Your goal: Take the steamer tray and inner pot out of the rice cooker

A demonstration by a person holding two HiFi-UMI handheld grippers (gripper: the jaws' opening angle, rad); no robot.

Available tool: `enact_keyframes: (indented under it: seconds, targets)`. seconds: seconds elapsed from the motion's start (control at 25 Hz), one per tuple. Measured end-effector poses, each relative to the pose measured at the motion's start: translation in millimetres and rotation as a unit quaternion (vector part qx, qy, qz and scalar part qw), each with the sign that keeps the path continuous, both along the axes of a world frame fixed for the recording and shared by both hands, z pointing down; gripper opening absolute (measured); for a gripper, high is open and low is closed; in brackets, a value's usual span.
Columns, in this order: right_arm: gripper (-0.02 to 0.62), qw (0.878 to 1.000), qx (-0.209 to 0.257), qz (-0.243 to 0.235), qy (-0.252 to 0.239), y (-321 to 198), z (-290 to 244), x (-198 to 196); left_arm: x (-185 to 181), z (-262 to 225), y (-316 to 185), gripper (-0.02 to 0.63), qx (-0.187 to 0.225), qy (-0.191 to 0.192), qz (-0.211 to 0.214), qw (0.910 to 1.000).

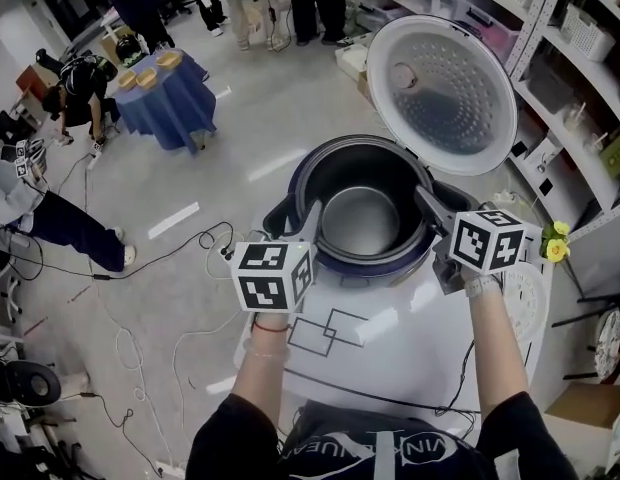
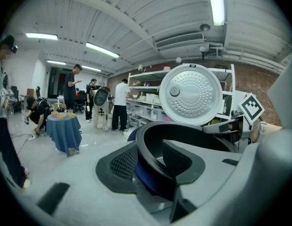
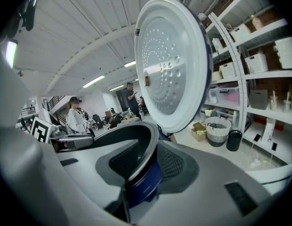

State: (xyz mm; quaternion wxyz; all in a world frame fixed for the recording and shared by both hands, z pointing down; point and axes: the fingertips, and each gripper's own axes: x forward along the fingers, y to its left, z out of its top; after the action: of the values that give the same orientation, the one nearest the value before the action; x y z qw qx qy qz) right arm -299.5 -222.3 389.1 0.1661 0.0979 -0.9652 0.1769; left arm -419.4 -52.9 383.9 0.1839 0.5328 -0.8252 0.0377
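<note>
Rice cooker (image 1: pixel 296 180) is set on a white table (image 1: pixel 390 353), with its lid (image 1: pixel 445 93) swung fully up and back. The dark inner pot (image 1: pixel 335 173) is seated inside the cooker, grey bottom exposed. The left gripper (image 1: pixel 312 220) is placed over the pot's left rim, one pad (image 2: pixel 121 163) outside and the other inside. A sliver of the pot's bottom is seen between the inner pad and the wall, so the jaws are apart and not clamped. The right gripper (image 3: pixel 147 163) is placed the same way over the opposite rim. The thin edge is caught between its spread pads (image 3: pixel 173 160), and no squeeze is seen. Shelving (image 1: pixel 580 88) is seen at right. A blue-draped round table (image 1: pixel 175 103) and several people are seen well behind.
</note>
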Motion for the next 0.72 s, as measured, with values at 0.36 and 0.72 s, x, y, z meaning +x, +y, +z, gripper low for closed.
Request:
enact_keyframes:
  seconds: [0.36,0.72]
  targets:
    - [0.110,1.000,0.001,0.017,-0.021,-5,-2,6,-1,-4,0,0.112,0.035,0.020,-0.032,0.9987]
    - [0.097,0.997,-0.019,0.030,-0.062,-6,-16,8,-2,-15,0,0.110,0.057,0.018,-0.040,0.9974]
